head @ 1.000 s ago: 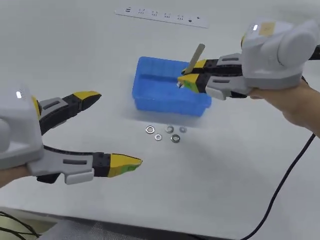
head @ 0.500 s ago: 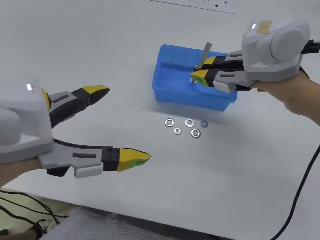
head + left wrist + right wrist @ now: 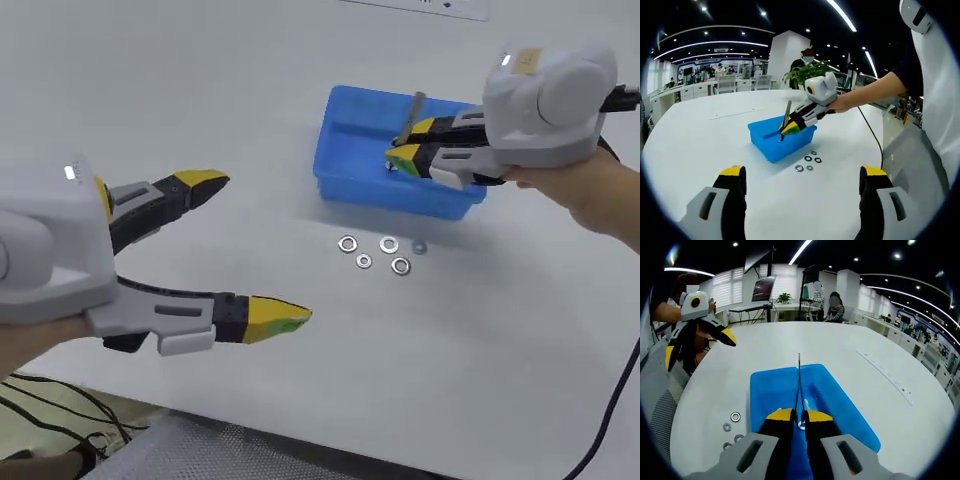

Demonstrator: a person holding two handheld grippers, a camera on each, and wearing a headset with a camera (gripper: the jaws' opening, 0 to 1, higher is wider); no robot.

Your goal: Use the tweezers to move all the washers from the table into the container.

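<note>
The right tongs (image 3: 400,158) clamp the tweezers (image 3: 410,108) over the bin (image 3: 350,175), the left tongs (image 3: 265,249) stand apart; five washers (image 3: 347,243) wait at its 6 o'clock.

Left tongs (image 3: 255,250) and right tongs (image 3: 408,143) — grey-white bodies, black jaws, yellow tips.

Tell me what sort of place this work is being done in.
Probably an open-plan office or lab: a large white table, more desks beyond it, ceiling strip lights and a potted plant.
</note>
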